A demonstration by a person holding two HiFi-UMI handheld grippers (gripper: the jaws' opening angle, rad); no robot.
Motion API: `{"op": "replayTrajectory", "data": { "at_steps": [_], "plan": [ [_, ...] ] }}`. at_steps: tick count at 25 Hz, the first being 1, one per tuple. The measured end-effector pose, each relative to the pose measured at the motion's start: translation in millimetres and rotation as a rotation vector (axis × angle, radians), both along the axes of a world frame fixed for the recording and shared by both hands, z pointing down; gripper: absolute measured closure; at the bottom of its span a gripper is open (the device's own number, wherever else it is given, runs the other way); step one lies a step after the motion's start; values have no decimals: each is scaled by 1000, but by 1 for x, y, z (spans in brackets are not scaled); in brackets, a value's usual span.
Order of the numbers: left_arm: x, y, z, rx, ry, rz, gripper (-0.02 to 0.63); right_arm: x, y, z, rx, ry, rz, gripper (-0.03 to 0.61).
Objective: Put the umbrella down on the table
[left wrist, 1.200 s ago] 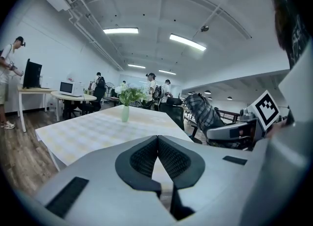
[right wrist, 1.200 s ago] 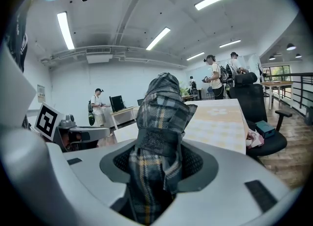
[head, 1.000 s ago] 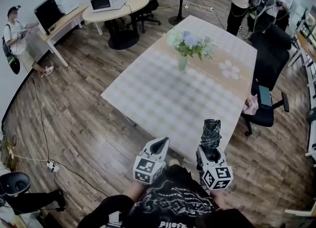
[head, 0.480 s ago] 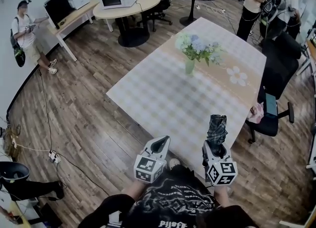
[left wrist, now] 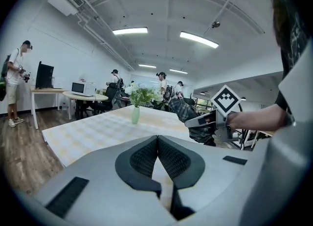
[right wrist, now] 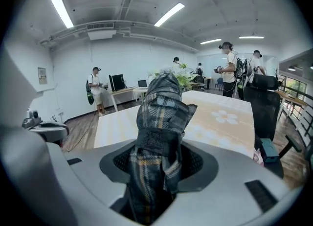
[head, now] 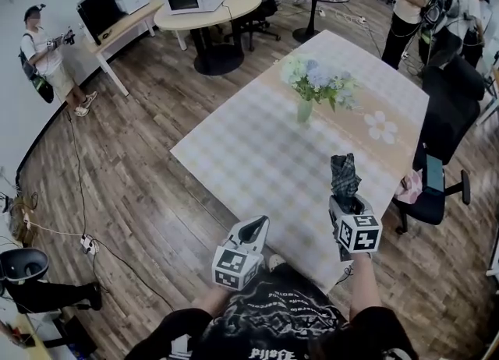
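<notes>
umbrella (head: 344, 175), folded, is clamped in the right gripper (head: 346, 201) and has been carried forward over the near edge of the table (head: 249, 148) within the last second; only lowering and release are judged left. the left gripper (head: 251, 231) is held closed and empty.

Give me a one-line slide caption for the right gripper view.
Right gripper shut on a folded plaid umbrella, pointed toward the checked table ahead.
</notes>
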State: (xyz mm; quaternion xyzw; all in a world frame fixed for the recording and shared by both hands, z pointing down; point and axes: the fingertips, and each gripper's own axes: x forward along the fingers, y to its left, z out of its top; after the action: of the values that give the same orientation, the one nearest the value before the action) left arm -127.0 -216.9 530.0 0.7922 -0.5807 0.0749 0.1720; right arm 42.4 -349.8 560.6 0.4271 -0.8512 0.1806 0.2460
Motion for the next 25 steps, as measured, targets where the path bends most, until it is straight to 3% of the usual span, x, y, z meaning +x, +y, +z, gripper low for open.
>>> {"op": "replayTrajectory", "data": {
  "at_steps": [15,25],
  "plan": [
    [5,-14,16,-40,-25,-23,594,-21,-115,96,-256,287,-92,362],
    [-2,-21,19,-36,-16,-95,594,-18,-147,144,-302,379,-59,360]
  ]
}}
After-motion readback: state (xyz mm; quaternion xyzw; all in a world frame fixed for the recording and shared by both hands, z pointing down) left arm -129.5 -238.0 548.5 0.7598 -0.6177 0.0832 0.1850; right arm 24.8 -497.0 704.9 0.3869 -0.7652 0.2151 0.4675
